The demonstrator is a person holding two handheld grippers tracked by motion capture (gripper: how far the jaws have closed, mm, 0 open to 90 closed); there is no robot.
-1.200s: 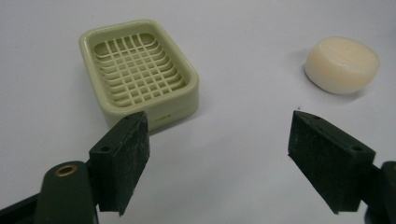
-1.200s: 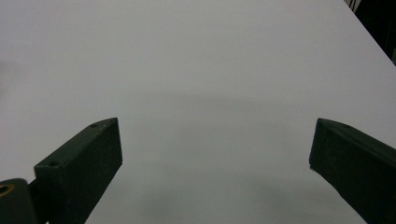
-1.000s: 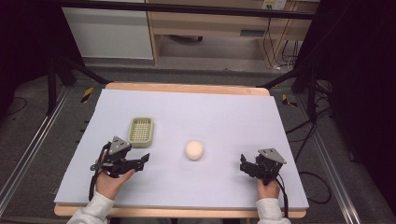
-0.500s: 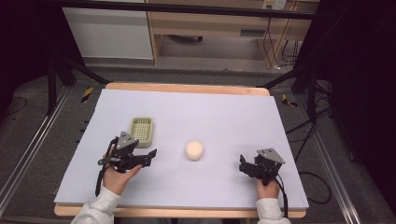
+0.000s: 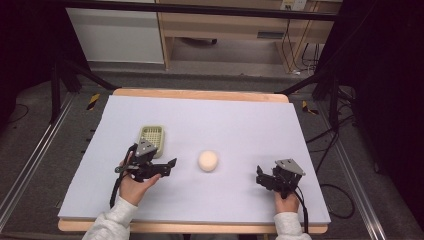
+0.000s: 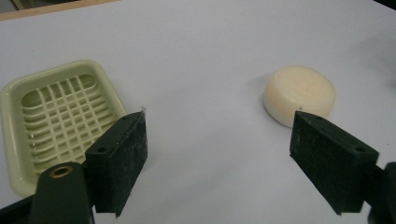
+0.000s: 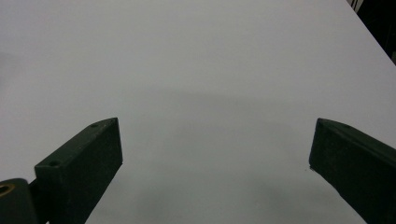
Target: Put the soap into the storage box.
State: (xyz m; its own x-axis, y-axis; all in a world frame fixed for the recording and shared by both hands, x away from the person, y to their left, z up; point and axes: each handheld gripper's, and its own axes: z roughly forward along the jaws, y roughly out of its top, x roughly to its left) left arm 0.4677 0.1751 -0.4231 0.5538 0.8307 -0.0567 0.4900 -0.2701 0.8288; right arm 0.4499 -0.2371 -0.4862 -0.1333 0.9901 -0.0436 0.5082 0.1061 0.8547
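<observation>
A round cream soap bar (image 5: 208, 160) lies on the pale mat near the middle of the table. A pale green slatted soap dish (image 5: 151, 137) sits empty to its left. My left gripper (image 5: 169, 166) is open just in front of the dish, its jaws pointing right toward the soap and a short way from it. In the left gripper view the soap bar (image 6: 299, 94) lies ahead near the right jaw and the dish (image 6: 56, 116) is behind the left jaw, with the left gripper (image 6: 219, 135) holding nothing. My right gripper (image 5: 260, 176) hovers open at the front right, and in its own view the right gripper (image 7: 217, 140) faces bare mat.
The pale mat (image 5: 240, 125) covers most of the wooden table (image 5: 200, 93). Black stand legs (image 5: 65, 75) and cables (image 5: 325, 145) lie on the floor at both sides, beyond the table edges.
My left gripper has moved forward and to the right, closer to the dish and the soap. The right gripper has barely shifted.
</observation>
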